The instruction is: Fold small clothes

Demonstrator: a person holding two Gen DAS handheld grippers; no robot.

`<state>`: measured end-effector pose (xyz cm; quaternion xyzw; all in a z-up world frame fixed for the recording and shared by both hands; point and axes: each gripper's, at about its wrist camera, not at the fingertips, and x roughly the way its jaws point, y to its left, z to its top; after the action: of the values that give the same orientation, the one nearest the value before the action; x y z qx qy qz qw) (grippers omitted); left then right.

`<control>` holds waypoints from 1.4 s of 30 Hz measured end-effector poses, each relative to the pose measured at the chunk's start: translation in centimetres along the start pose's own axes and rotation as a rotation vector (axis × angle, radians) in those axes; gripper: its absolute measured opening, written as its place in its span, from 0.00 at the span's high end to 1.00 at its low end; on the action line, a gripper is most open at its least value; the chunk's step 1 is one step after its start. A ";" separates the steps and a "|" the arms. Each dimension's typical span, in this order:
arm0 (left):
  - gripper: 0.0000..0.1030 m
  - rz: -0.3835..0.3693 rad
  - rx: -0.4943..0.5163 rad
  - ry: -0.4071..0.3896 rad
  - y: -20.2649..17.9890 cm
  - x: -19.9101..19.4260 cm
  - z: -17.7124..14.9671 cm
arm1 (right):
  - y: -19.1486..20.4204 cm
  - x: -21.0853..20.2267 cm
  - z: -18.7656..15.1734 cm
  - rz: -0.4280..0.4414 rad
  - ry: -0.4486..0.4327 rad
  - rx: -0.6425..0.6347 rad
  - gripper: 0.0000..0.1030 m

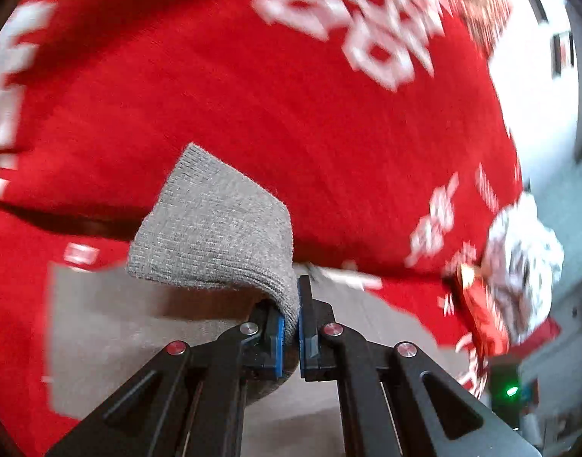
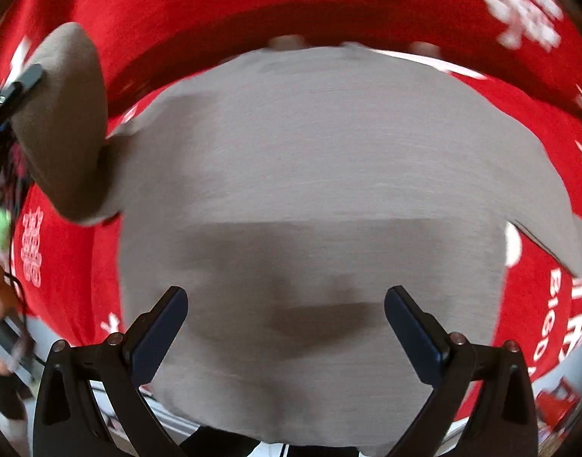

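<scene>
A small grey knit sweater (image 2: 310, 160) lies spread on a red cloth with white print (image 2: 252, 3). My left gripper (image 1: 289, 316) is shut on the sweater's left sleeve (image 1: 218, 228) and holds the cuff lifted above the cloth. In the right wrist view that lifted sleeve (image 2: 62, 122) stands up at the far left with the left gripper's finger on it. My right gripper (image 2: 287, 320) is open and empty, hovering over the sweater's lower body. The right sleeve (image 2: 546, 190) lies stretched out to the right.
The red cloth (image 1: 252, 114) covers the whole table. A crumpled white and red bundle (image 1: 515, 266) lies at the table's right edge in the left wrist view. A device with a green light (image 1: 511, 390) sits below it. A white wall is beyond.
</scene>
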<state>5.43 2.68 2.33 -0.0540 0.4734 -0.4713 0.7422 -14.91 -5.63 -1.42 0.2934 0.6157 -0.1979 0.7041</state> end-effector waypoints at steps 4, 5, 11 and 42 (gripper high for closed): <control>0.94 0.034 0.069 0.157 -3.8 6.8 -2.9 | -5.1 0.2 -0.1 -0.013 0.000 0.099 0.00; 0.94 0.047 0.078 0.199 -4.5 8.4 -3.6 | -6.5 0.5 -0.3 -0.016 0.006 0.124 0.00; 0.49 0.194 0.164 0.323 -6.1 12.4 -6.8 | -10.3 1.8 -1.2 -0.009 0.039 0.190 0.00; 0.00 0.798 0.002 0.357 12.7 -1.3 -9.2 | 5.4 7.1 10.0 -0.362 -0.138 -0.525 0.94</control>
<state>6.56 14.01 -8.48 0.2163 0.5775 -0.1498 0.7728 -2.78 -7.50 -6.81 -0.0264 0.6386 -0.1740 0.7492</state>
